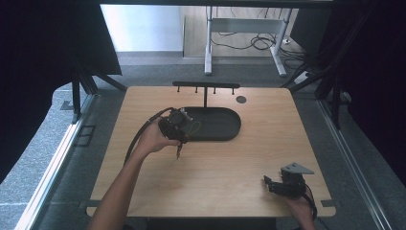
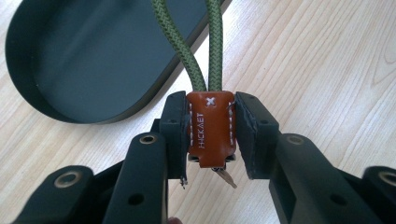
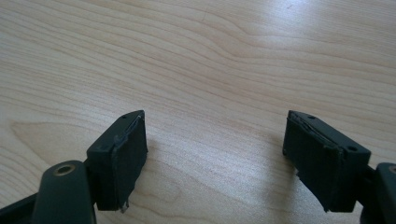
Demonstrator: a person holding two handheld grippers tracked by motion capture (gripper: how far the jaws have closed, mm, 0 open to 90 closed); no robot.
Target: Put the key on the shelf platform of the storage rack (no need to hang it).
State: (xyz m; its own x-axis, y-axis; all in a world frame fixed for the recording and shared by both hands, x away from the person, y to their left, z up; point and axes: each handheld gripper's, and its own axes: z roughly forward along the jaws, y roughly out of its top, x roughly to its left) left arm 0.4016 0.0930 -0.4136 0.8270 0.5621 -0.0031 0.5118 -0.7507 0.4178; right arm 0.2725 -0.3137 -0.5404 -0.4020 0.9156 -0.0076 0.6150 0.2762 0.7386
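My left gripper [image 2: 211, 135] is shut on a brown leather key fob [image 2: 210, 133] stamped with pale letters. A green cord loop [image 2: 194, 51] rises from the fob, and a small metal key tip [image 2: 227, 177] hangs below it. In the high view the left gripper [image 1: 179, 128] is held at the left end of the black oval tray [image 1: 218, 123], with the green cord [image 1: 194, 128] over the tray's edge. My right gripper [image 3: 215, 158] stands open over bare wood; in the high view the right gripper [image 1: 274, 184] rests near the table's front right corner.
A black rack with several hooks [image 1: 206, 86] stands behind the tray. A round dark grommet [image 1: 241, 99] sits in the tabletop to its right. Beyond the table are a white desk frame [image 1: 244, 38] and floor cables [image 1: 261, 42].
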